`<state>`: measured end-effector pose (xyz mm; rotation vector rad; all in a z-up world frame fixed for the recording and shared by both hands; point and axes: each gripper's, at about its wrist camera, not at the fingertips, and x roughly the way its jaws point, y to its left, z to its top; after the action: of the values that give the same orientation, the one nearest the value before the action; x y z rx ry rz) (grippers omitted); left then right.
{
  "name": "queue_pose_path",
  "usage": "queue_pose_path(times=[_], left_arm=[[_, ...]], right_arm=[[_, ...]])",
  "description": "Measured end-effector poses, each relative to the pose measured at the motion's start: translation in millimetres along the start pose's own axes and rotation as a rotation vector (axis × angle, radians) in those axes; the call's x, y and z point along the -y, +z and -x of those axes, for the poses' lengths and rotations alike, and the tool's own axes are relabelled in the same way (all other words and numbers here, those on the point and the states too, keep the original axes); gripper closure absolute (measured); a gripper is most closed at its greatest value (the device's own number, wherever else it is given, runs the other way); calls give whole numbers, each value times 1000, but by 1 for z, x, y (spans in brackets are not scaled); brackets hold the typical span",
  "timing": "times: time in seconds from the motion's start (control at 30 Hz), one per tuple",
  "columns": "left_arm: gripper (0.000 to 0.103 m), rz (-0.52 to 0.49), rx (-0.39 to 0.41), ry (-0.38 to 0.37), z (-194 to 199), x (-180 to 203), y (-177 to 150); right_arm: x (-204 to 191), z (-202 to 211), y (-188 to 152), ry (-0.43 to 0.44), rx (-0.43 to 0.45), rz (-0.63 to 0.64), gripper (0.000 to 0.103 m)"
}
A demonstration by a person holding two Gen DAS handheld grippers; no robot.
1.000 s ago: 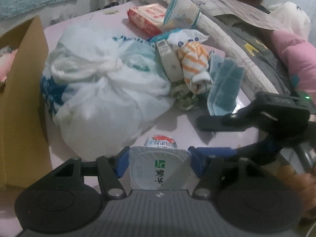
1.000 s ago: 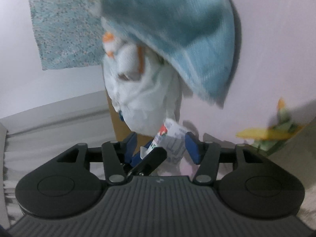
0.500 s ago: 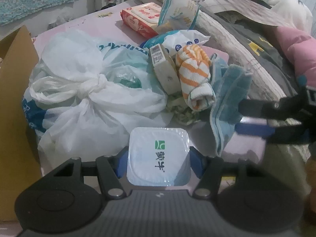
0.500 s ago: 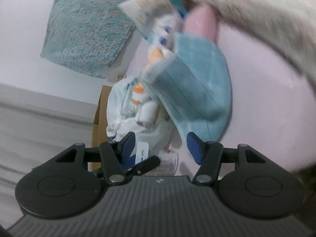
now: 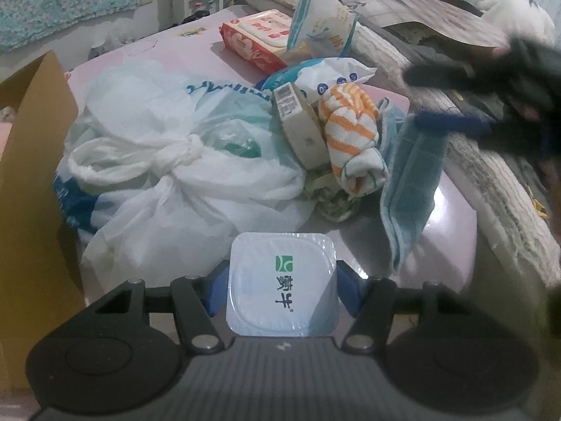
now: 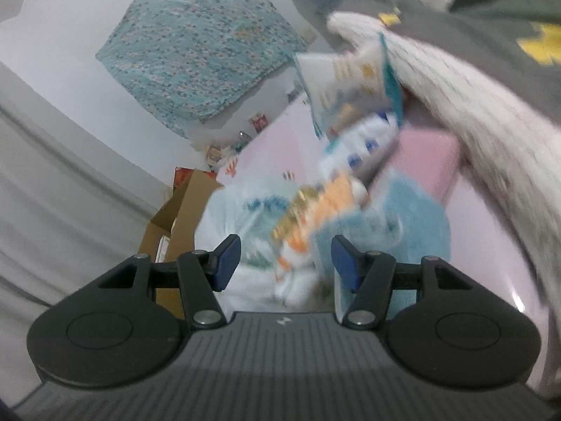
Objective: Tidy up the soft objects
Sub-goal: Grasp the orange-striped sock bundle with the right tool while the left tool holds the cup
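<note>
My left gripper (image 5: 280, 291) is shut on a white yogurt cup (image 5: 282, 280) with a green logo on its lid, held low over the pink table (image 5: 452, 217). A light blue towel (image 5: 410, 182) hangs in the air at the right, its top edge draped over one blue finger of my right gripper (image 5: 412, 98), which is blurred. In the right wrist view the right gripper (image 6: 285, 265) stands open with nothing pressed between its pads. There the blue towel (image 6: 403, 217) wraps past the right-hand finger. An orange-striped rolled towel (image 5: 350, 137) lies beside it.
A knotted white plastic bag (image 5: 168, 161) fills the table's middle, with a beige box (image 5: 298, 129), a green patterned cloth (image 5: 333, 203), a red wipes pack (image 5: 256, 38) and a blue-white pouch (image 5: 322, 24) around it. A cardboard box (image 5: 31, 175) stands left. A blanket (image 5: 491, 175) lies right.
The right gripper has risen from beside the cup and rolled, taking the blue towel's edge up so that it hangs. The left gripper has kept still on the cup.
</note>
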<state>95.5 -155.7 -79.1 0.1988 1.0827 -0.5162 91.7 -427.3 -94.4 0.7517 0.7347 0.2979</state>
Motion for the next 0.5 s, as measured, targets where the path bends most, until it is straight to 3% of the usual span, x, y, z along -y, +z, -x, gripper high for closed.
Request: queue_pose_path(times=[0.1, 0.27, 0.5], left_arm=[[39, 20, 0, 1, 2, -6, -5], [39, 57, 14, -10, 4, -15, -7], [40, 82, 28, -28, 6, -18, -9]], right_arm=[[1, -16, 23, -42, -27, 15, 46], [12, -70, 41, -195, -206, -9, 48], [21, -106, 50, -171, -341, -53, 51]])
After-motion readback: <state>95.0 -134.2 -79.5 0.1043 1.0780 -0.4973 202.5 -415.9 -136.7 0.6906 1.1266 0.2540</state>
